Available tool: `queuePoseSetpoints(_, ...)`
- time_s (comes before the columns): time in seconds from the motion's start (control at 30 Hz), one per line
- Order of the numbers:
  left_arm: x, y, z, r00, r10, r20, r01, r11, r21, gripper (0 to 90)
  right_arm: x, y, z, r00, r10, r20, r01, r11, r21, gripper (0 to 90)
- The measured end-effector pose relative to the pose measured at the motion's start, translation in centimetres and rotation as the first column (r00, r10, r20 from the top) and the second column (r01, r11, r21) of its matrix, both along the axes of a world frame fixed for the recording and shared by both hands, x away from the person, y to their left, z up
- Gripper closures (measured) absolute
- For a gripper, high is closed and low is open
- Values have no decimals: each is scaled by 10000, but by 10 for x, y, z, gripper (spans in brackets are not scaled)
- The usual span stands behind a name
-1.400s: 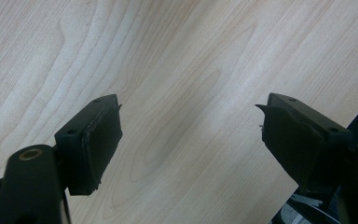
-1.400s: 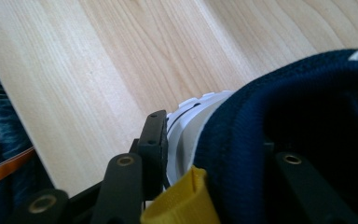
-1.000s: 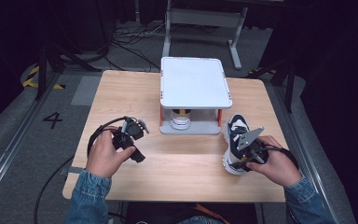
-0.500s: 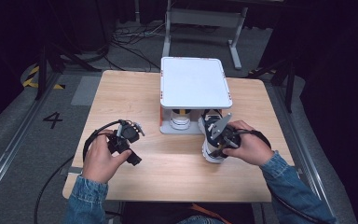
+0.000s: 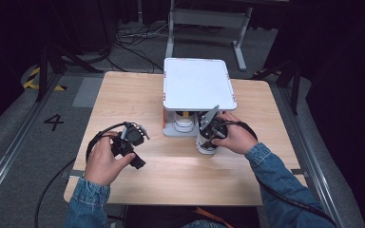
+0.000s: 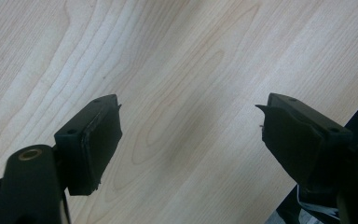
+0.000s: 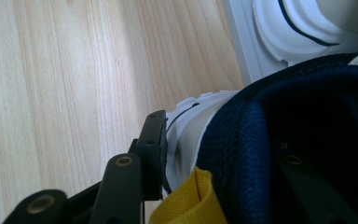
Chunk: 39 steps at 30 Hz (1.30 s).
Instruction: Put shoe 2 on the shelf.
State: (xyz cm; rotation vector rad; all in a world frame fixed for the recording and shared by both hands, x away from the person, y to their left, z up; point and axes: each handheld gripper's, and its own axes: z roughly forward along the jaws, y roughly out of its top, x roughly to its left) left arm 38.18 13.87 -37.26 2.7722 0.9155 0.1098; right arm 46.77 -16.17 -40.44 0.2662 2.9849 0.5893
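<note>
Presently the right gripper (image 5: pixel 208 135) has its jaws clamped on a navy-and-white mesh sneaker (image 7: pixel 279 140); left gripper (image 6: pixel 191 140) jaws stand wide, empty, above the pale wooden bench (image 5: pixel 123 90).

Right gripper (image 5: pixel 208 135) clamps a shoe (image 5: pixel 205 144) beside the white rack (image 5: pixel 197 85) on the table (image 5: pixel 123 95)

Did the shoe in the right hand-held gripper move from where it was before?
Yes. The shoe, clamped in the right hand-held gripper, slid leftward from near the table's right edge to just in front of the white rack, beside the shoe stored under it.
</note>
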Motion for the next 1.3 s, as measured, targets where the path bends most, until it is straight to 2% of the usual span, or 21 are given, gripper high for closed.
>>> queuePoseSetpoints(0.07,1,-1,0,10000,-44,-10,44,10000,1,204,0,-1,0,10000,88,42,-88,9999,69,600)
queuePoseSetpoints(0.13,1,-3,1,10000,-36,13,36,10000,-10,203,-2,-2,0,9970,441,643,-447,9990,84,524)
queuePoseSetpoints(0.17,1,-3,1,10000,-95,1,95,10000,-23,203,-4,-4,2,9943,420,977,-441,9988,190,482)
queuePoseSetpoints(0.2,2,-3,1,9999,-128,9,128,9999,-27,203,-6,-6,3,9917,252,1262,-295,9990,323,447)
queuePoseSetpoints(0.27,3,-4,1,10000,-96,11,96,10000,3,203,-10,-12,9,9853,21,1710,-134,9978,648,437)
queuePoseSetpoints(0.3,3,-5,0,9999,-143,-39,144,9999,38,203,-13,-13,11,9836,-52,1804,-82,9972,737,426)
queuePoseSetpoints(0.4,5,-8,-1,9998,-201,-72,201,9998,79,203,-23,-21,25,9736,-616,2199,281,9879,1524,403)
queuePoseSetpoints(0.5,6,-10,-1,9996,-258,-75,258,9997,43,203,-31,-29,36,9611,-1174,2499,713,9799,1862,402)
queuePoseSetpoints(0.53,7,-11,0,9996,-288,-75,288,9996,23,203,-34,-33,39,9571,-1432,2518,931,9752,2009,403)
queuePoseSetpoints(0.6,8,-12,1,9996,-296,-39,296,9996,26,203,-43,-40,44,9487,-2185,2286,1629,9572,2391,421)
queuePoseSetpoints(0.63,9,-12,1,9995,-301,-71,301,9995,34,203,-47,-43,45,9429,-2553,2140,1986,9466,2540,461)
queuePoseSetpoints(0.7,11,-15,2,9992,-387,4,387,9992,38,203,-56,-49,45,9352,-3056,1787,2570,9332,2512,548)
queuePoseSetpoints(0.73,12,-17,2,9989,-458,-31,458,9989,37,203,-66,-54,42,9306,-3432,1276,3065,9207,2416,663)
queuePoseSetpoints(0.83,13,-21,1,9983,-581,-64,582,9983,84,205,-78,-62,31,9328,-3565,535,3348,9117,2380,799)
queuePoseSetpoints(0.9,13,-24,2,9981,-617,23,617,9981,61,206,-80,-60,25,9371,-3410,739,3202,9246,2065,810)
queuePoseSetpoints(0.93,12,-24,1,9978,-661,-2,661,9978,32,206,-80,-59,23,9385,-3358,803,3129,9255,2135,814)
queuePoseSetpoints(1.03,10,-24,1,9975,-702,-64,703,9975,30,207,-79,-56,18,9363,-3380,953,3108,9240,2227,814)
queuePoseSetpoints(1.07,8,-22,1,9984,-559,-18,559,9984,67,207,-75,-53,11,9349,-3365,1131,3049,9242,2298,821)
queuePoseSetpoints(1.17,5,-17,1,9989,-467,-30,467,9989,48,207,-71,-50,6,9340,-3362,1208,3030,9246,2307,828)
queuePoseSetpoints(1.27,0,-9,2,9996,-272,39,272,9996,57,207,-62,-48,-2,9264,-3495,1401,3106,9197,2401,843)
queuePoseSetpoints(1.3,-1,-6,1,9998,-197,50,197,9998,30,207,-59,-48,-3,9202,-3623,1485,3206,9149,2452,850)
